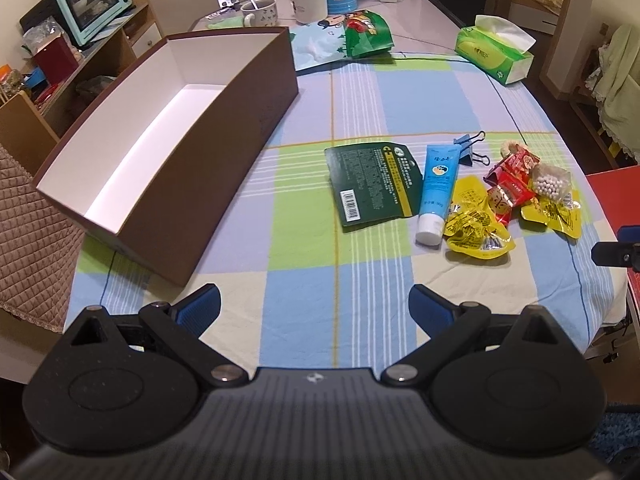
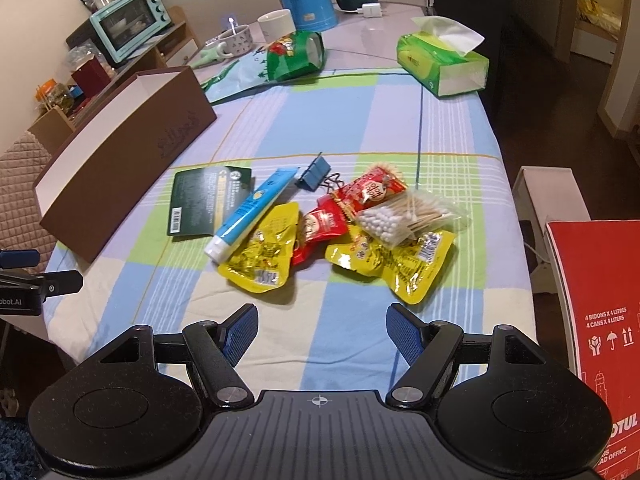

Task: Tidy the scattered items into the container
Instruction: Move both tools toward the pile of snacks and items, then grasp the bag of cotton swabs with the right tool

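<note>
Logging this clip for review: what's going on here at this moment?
A person holds two handheld grippers over a checked tablecloth. The left gripper and right gripper are both open and hold nothing. The brown box is empty. The items lie in a loose pile: a dark green packet, a blue tube, a binder clip, snack packets and a bag of cotton swabs. Nothing is packed yet.

Brown box (image 1: 224, 152), checked blue-green tablecloth (image 1: 360, 276), yellow packets (image 2: 264, 256).

Box (image 1: 224, 152) left of packets (image 2: 336, 232)
</note>
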`<state>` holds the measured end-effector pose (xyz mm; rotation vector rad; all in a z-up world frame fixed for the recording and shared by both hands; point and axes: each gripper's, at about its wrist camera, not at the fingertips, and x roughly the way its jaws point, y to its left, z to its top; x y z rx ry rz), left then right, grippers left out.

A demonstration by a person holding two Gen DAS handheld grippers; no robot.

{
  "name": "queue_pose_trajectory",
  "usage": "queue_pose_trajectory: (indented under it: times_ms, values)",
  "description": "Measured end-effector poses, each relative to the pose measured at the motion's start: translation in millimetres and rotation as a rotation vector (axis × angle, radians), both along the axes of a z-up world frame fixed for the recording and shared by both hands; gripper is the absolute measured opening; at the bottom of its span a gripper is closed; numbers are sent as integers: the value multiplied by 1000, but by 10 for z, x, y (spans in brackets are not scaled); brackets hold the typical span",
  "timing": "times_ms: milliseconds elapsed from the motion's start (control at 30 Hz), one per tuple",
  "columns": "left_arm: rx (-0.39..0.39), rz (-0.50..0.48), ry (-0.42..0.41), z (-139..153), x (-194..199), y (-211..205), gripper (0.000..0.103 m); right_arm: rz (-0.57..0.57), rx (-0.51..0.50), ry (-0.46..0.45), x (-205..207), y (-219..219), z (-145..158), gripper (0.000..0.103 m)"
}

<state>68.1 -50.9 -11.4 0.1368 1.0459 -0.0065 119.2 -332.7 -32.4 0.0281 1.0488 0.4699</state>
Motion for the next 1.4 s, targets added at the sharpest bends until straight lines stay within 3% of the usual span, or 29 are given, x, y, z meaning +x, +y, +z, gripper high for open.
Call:
queue_pose_trajectory:
  times_ms: [467,967,1400]
  values:
    - [-15,-16,8,-91,357,-123,99,-63,41,48,393,-176,-105,74]
    - [0,-50,-6,-185,768,-198,99,-292,160,160,1008,-397,-280,74]
    - [-13,-62,23,-324,1104,-159,99,-361,86,211,1353,-324,-462,73]
